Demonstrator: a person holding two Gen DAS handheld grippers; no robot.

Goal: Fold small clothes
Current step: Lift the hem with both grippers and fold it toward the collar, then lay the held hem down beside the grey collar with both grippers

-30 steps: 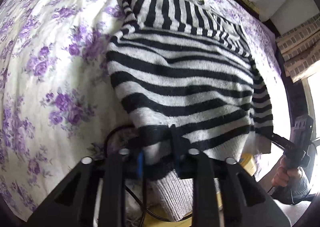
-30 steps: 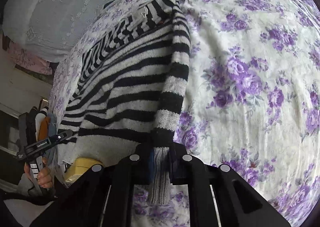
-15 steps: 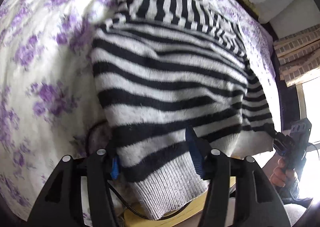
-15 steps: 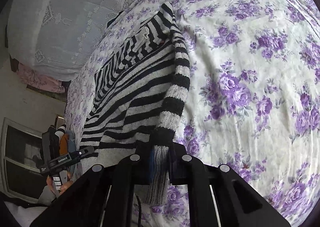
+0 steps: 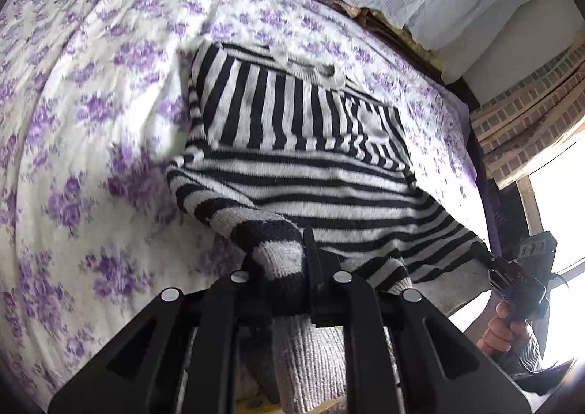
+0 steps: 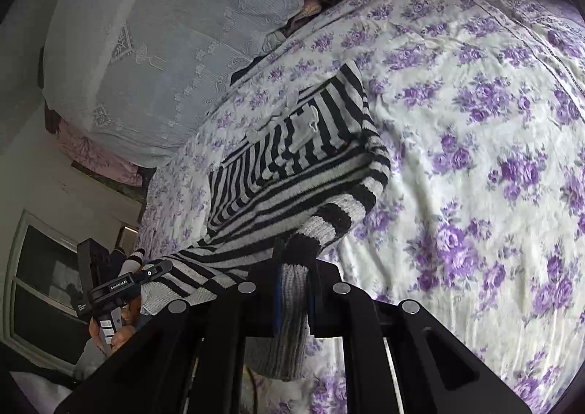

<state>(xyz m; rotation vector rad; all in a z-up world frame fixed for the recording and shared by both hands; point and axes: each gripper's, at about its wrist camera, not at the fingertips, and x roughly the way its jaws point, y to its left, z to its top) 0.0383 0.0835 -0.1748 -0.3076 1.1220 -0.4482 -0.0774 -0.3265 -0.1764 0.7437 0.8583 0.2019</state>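
1. Plainly, the left gripper is pinching a bunched lower corner of the striped sweater. Its jaws have just been closing, and the knit is wadded between them, with the grey ribbed hem hanging below. The wad is thick, so I judge the hold secure but lumpy. Leave it pressed together and do not re-grip in the air.
2. The sweater lies across the flowered bed sheet. Its collar end is flat at the far side, and its near end is raised off the bed and stretched between the two grippers. The fold in hand appears to be hem to collar. Carry both corners forward at the same height and pace so the crease runs straight across. The black bands make a handy guide for that.
3. Hold a light tension between the hands. Too little would probably let the middle sag and drag the layers already lying on the chest. Too much may pull the collar end along the sheet.
4. The right gripper is clamped on the other lower corner, with a narrow strip of ribbing hanging through it. That bite looks smaller, so it could slip under a tug. Move gently, and lower the hem onto the collar end before releasing either side.
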